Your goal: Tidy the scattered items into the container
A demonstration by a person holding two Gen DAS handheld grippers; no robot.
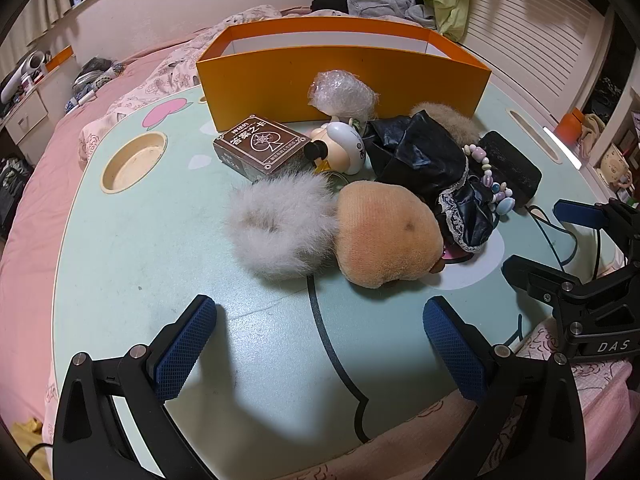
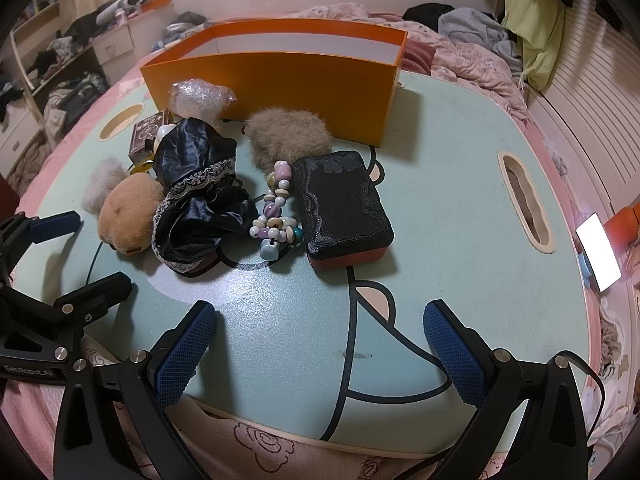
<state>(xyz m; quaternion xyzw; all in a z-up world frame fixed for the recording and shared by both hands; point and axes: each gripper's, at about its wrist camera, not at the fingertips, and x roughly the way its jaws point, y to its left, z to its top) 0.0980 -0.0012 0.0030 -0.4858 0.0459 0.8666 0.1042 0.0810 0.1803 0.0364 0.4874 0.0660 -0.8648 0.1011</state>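
Left wrist view: orange container (image 1: 344,76) at far table (image 1: 140,280) edge, visible interior bare; nothing tidied yet. Clutter just before its near wall: plush toy (image 1: 384,236), grey fur puff (image 1: 276,224), black lace cloth (image 1: 432,168), card box (image 1: 260,146), bead bracelet (image 2: 274,210). Near table free for approach. Left gripper (image 1: 320,344) and right gripper (image 2: 320,344) both spread wide, empty.

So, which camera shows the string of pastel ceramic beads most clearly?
The right wrist view. There the string of pastel ceramic beads lies in full sight between the black lace-trimmed cloth and the black lace-covered rectangular box. In the left wrist view the beads are farther away, smaller, and partly hidden behind the cloth.
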